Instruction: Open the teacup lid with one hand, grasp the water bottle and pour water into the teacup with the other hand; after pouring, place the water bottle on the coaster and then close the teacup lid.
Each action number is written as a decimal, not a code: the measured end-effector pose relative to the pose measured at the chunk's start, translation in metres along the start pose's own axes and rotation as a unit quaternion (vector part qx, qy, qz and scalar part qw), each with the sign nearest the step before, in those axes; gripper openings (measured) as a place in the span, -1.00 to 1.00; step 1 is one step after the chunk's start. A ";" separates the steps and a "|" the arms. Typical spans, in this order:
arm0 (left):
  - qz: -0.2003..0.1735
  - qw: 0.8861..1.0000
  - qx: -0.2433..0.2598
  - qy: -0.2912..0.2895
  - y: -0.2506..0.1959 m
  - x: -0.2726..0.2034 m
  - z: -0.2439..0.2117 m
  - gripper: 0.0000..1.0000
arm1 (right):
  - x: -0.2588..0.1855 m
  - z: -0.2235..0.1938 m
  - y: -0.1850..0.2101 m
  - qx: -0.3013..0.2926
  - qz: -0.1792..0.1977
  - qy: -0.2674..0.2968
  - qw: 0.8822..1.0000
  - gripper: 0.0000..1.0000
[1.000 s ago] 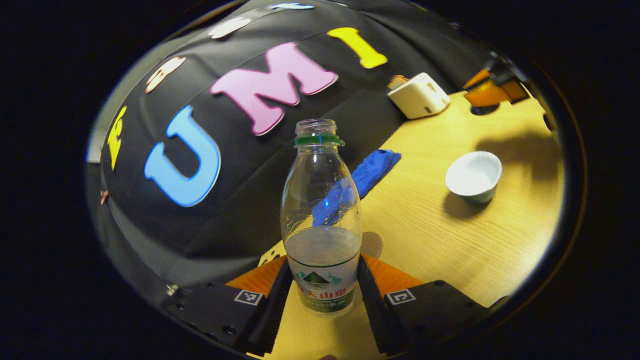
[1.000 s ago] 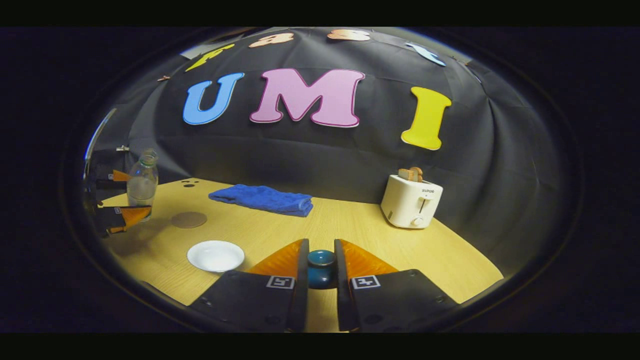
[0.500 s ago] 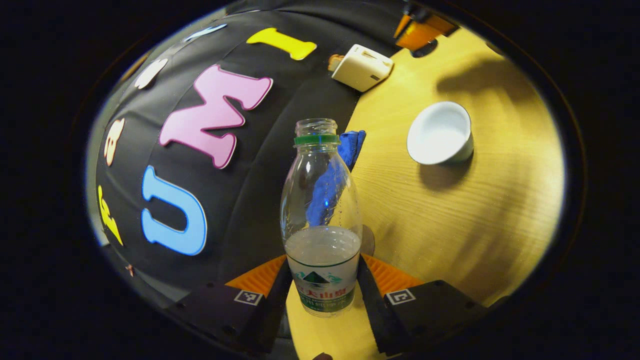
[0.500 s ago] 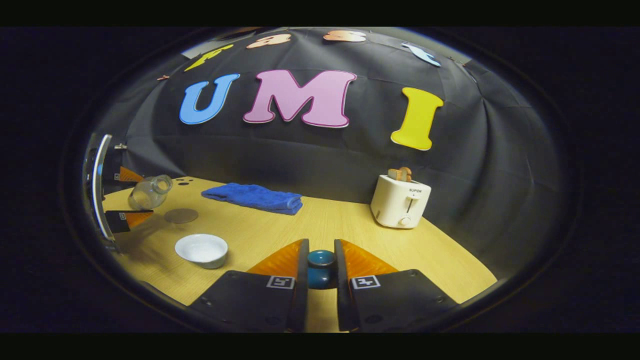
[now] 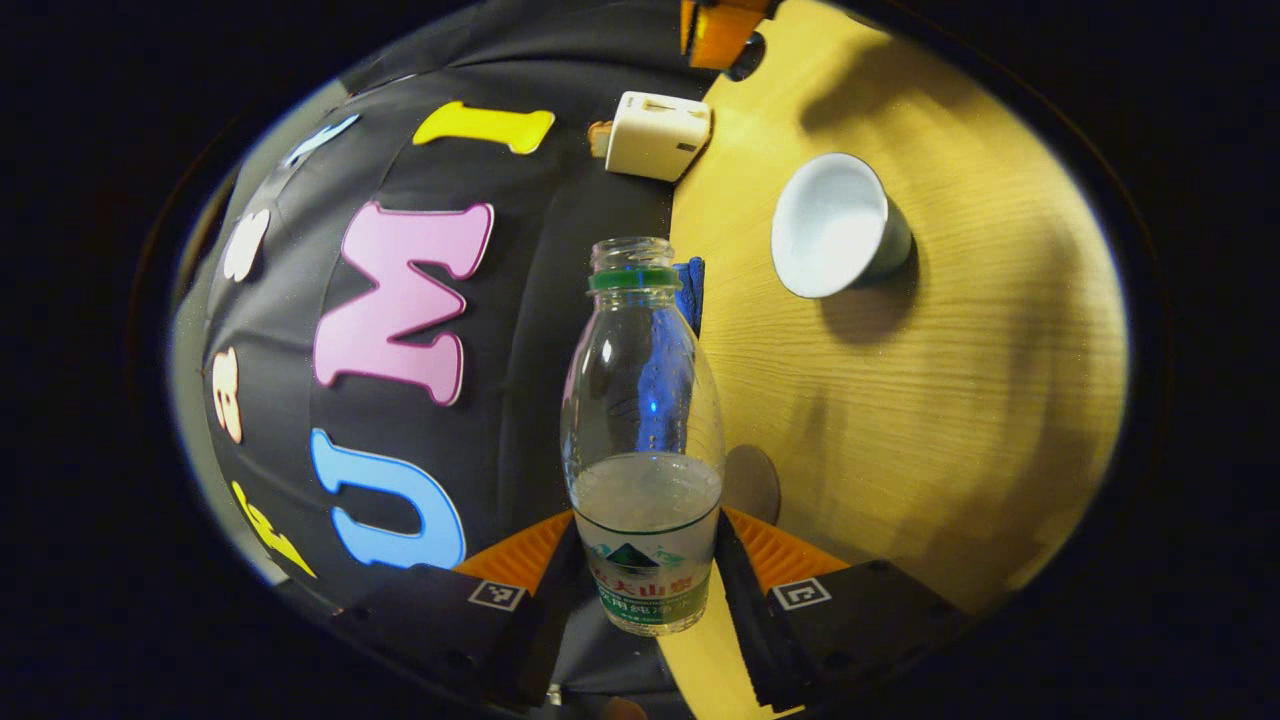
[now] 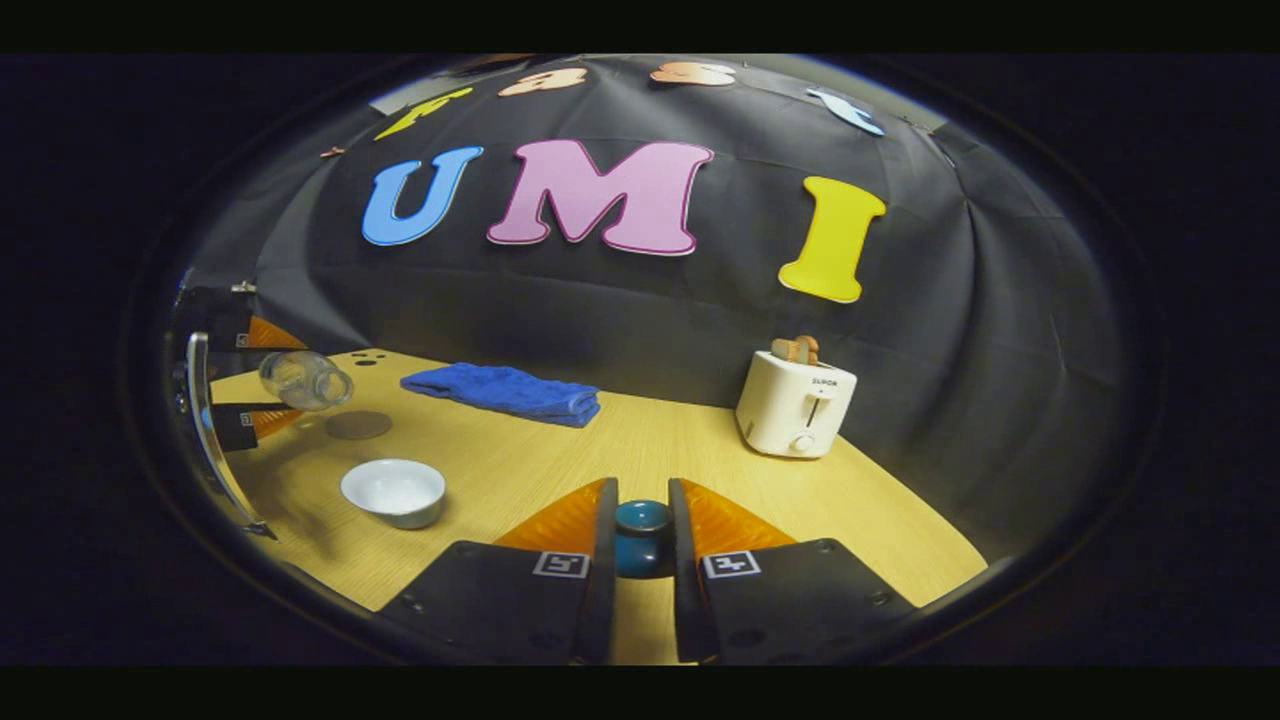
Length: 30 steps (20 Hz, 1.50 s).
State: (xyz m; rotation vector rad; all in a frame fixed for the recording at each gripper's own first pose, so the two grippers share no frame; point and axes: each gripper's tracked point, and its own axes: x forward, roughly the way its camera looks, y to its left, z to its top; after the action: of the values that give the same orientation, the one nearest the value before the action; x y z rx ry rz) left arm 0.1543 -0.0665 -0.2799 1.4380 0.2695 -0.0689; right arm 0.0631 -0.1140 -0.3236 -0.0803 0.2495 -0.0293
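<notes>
My left gripper (image 5: 645, 570) is shut on the water bottle (image 5: 642, 440), a clear uncapped bottle with a green neck ring and some water in it. In the right gripper view that bottle (image 6: 303, 380) hangs tipped on its side above the table's left end, its mouth toward the teacup. The white teacup (image 5: 835, 228) stands open on the wooden table (image 5: 950, 400); it also shows in the right gripper view (image 6: 394, 491). My right gripper (image 6: 641, 535) is shut on the blue knob of the teacup lid (image 6: 641, 532), held over the table. The round brown coaster (image 6: 357, 425) lies under the bottle.
A folded blue towel (image 6: 505, 392) lies at the back of the table. A white toaster (image 6: 795, 405) with bread in it stands at the back right. The table's front edge runs close under my right gripper.
The left gripper has rolled the bottle over from upright to nearly lying sideways, and has come closer to the teacup. The right gripper keeps the lid still.
</notes>
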 end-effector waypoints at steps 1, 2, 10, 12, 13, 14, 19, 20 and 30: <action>0.003 1.000 0.013 -0.004 0.000 0.000 0.000 0.48 | 0.000 -0.001 0.000 -0.001 0.001 0.000 1.000 -0.39; 0.002 1.000 0.023 -0.006 -0.003 0.001 0.000 0.48 | -0.001 0.000 0.001 -0.001 0.003 -0.001 1.000 -0.47; 0.011 0.997 0.072 -0.013 -0.003 0.001 -0.003 0.48 | -0.004 -0.004 0.007 -0.005 0.011 -0.004 1.000 -0.39; 0.017 0.996 0.083 -0.016 -0.003 0.001 0.000 0.49 | -0.006 -0.005 0.007 -0.005 0.013 -0.005 1.000 -0.48; 0.020 0.996 0.087 -0.017 -0.001 0.001 -0.001 0.48 | -0.006 -0.005 0.008 -0.005 0.013 -0.006 1.000 -0.48; 0.021 0.995 0.091 -0.018 -0.003 0.001 0.000 0.49 | -0.006 -0.005 0.008 -0.005 0.014 -0.006 1.000 -0.39; 0.029 0.993 0.113 -0.019 0.002 0.003 0.001 0.48 | -0.008 -0.008 0.005 -0.006 0.014 -0.007 1.000 -0.48; 0.030 0.993 0.115 -0.020 0.001 0.003 0.003 0.49 | -0.008 -0.007 0.006 -0.007 0.015 -0.007 1.000 -0.39; 0.035 0.988 0.148 -0.028 0.002 0.002 0.008 0.48 | -0.009 -0.008 0.000 -0.013 0.013 -0.013 1.000 -0.39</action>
State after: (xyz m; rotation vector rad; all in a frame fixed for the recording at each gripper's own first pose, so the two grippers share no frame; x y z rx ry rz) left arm 0.1576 -0.0738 -0.2775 1.7361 0.1679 -0.0948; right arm 0.0524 -0.1138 -0.3293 -0.1027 0.2243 0.0002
